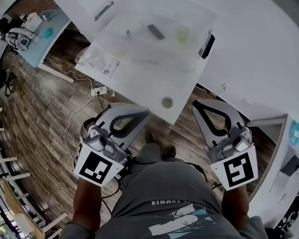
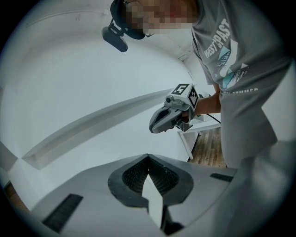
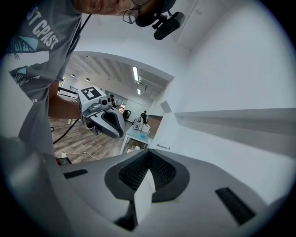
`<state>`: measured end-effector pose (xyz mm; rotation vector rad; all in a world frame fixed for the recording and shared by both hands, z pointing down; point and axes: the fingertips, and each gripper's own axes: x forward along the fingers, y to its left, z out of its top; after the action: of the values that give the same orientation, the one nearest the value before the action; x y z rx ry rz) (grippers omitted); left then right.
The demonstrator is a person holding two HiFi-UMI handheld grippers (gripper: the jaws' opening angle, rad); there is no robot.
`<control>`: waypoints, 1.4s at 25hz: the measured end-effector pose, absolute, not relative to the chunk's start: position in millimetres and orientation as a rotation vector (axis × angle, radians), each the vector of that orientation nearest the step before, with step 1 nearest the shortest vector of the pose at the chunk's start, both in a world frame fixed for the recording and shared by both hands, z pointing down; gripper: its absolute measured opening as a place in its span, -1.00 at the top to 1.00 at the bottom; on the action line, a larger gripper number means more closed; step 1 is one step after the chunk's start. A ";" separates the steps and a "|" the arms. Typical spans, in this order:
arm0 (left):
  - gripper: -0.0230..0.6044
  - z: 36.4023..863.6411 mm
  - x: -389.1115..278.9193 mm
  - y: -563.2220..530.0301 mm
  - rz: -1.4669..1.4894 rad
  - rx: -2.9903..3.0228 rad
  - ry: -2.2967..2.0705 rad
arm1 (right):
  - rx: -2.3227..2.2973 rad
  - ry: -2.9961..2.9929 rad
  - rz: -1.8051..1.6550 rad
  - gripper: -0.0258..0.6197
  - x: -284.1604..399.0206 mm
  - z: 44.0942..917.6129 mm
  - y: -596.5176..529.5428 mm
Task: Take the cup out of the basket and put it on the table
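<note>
In the head view a clear plastic basket [image 1: 142,47] stands on the white table [image 1: 141,84]. A pale green cup [image 1: 182,33] sits inside it near the far right corner. My left gripper [image 1: 142,113] and right gripper [image 1: 199,104] are held close to my body, short of the table's near edge and well away from the basket. In the left gripper view the left gripper [image 2: 148,157] has its jaws together with nothing between them. The right gripper [image 3: 149,153] looks the same in its own view. Both face white walls.
A small round object [image 1: 166,102] lies on the table near its front edge. A dark flat item [image 1: 155,31] lies in the basket and a black object [image 1: 207,46] sits at its right rim. A power strip and cable [image 1: 99,90] lie on the wooden floor. A white cabinet [image 1: 285,160] stands at the right.
</note>
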<state>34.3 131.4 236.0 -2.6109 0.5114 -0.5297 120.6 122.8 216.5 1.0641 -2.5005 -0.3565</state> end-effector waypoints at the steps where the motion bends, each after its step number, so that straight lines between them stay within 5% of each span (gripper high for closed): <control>1: 0.90 235.1 35.5 122.4 -0.519 -2.612 0.499 | 1.075 -2.492 -0.352 0.88 121.2 216.6 116.0; 21: 0.90 224.2 8.3 0.5 -0.336 -2.641 0.359 | 1.201 -2.355 -0.325 0.88 87.9 213.6 8.9; 35: 0.90 234.1 57.8 -44.0 -0.446 -2.662 0.475 | 1.122 -2.435 -0.302 0.88 145.5 222.4 -50.9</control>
<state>57.8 -44.0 234.1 -2.6620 0.4748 -0.4462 145.5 -50.9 222.4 1.1224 -2.4346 -0.3017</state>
